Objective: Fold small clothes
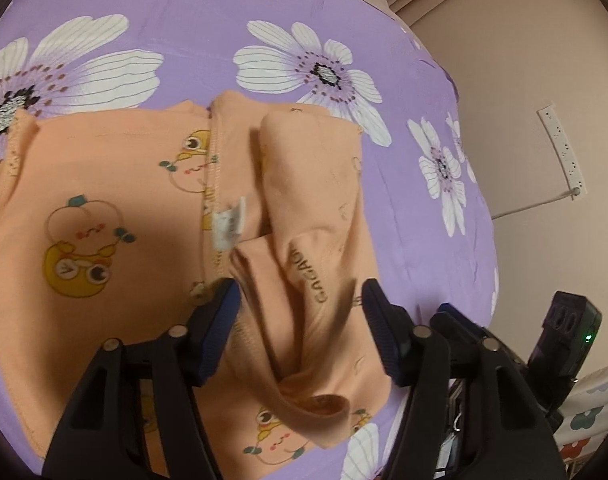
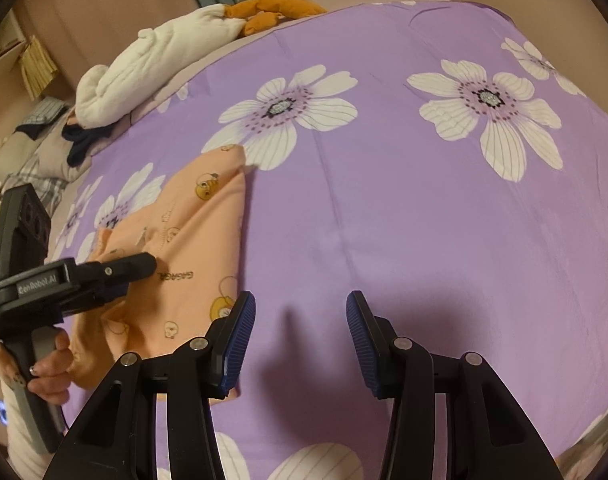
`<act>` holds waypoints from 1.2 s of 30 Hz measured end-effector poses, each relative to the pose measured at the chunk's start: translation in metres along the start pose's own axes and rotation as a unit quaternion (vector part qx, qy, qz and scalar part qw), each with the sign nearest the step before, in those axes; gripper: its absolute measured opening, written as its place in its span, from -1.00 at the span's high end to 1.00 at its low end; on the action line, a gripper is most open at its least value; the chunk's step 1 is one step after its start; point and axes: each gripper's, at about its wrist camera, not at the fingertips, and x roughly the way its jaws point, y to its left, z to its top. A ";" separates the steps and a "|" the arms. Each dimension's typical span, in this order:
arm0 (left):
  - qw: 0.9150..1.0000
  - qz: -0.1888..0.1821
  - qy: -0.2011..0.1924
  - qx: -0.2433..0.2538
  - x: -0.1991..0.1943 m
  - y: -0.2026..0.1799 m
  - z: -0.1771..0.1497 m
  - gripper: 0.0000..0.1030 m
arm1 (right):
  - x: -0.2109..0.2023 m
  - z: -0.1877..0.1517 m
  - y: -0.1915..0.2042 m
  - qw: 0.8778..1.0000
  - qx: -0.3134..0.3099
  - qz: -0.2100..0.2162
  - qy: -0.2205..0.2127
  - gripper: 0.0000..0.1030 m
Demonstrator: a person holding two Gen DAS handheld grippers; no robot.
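A small peach garment (image 1: 104, 184) printed with cartoon figures lies spread on the purple flowered sheet (image 1: 208, 20). Its right part is folded over into a rumpled ridge (image 1: 316, 208) bearing lettering, beside a white label (image 1: 228, 224). My left gripper (image 1: 300, 320) stands open astride that ridge, with fabric between the fingers but not pinched. In the right wrist view the garment (image 2: 192, 240) lies at the left, with the left gripper (image 2: 144, 266), held by a hand (image 2: 48, 368), over it. My right gripper (image 2: 300, 336) is open above bare sheet, just right of the garment's edge.
A white plush toy (image 2: 152, 68) and an orange one (image 2: 272, 10) lie at the bed's far edge. Piled clothes (image 2: 36, 152) sit beyond the left edge. A power strip (image 1: 562, 148) hangs on the wall past the bed's right side. Bare sheet (image 2: 424, 220) stretches right of the garment.
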 end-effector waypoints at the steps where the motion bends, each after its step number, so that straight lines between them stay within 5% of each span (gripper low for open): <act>1: 1.000 -0.001 0.003 -0.002 0.002 -0.001 0.000 -0.16 | 0.000 -0.001 0.000 1.000 0.001 0.001 0.001 0.08; 4: 1.000 0.009 0.007 0.004 0.008 -0.004 0.001 -0.11 | 0.000 -0.002 0.000 1.000 0.002 0.004 0.003 0.08; 6: 1.000 0.014 0.006 0.003 0.010 -0.006 0.001 0.17 | 0.000 -0.003 0.000 1.000 0.002 0.005 0.003 0.08; 12: 1.000 0.020 0.005 -0.003 0.013 -0.005 0.002 0.57 | 0.002 -0.005 -0.001 1.000 0.004 0.003 0.009 0.08; 17: 0.999 0.034 0.001 0.011 0.011 -0.011 0.001 0.58 | 0.002 -0.007 0.000 1.000 0.004 0.003 0.009 0.08; 22: 0.998 0.058 0.005 0.027 0.000 -0.015 0.004 0.40 | 0.001 -0.008 -0.001 1.000 0.003 0.001 0.010 0.08; 30: 0.997 0.066 -0.025 0.017 -0.023 -0.001 0.012 -0.30 | 0.004 -0.007 -0.004 1.000 0.013 0.006 0.012 0.08; 36: 0.999 0.049 0.004 0.000 -0.008 0.014 0.012 -0.43 | 0.005 -0.007 -0.005 1.000 0.014 0.010 0.014 0.08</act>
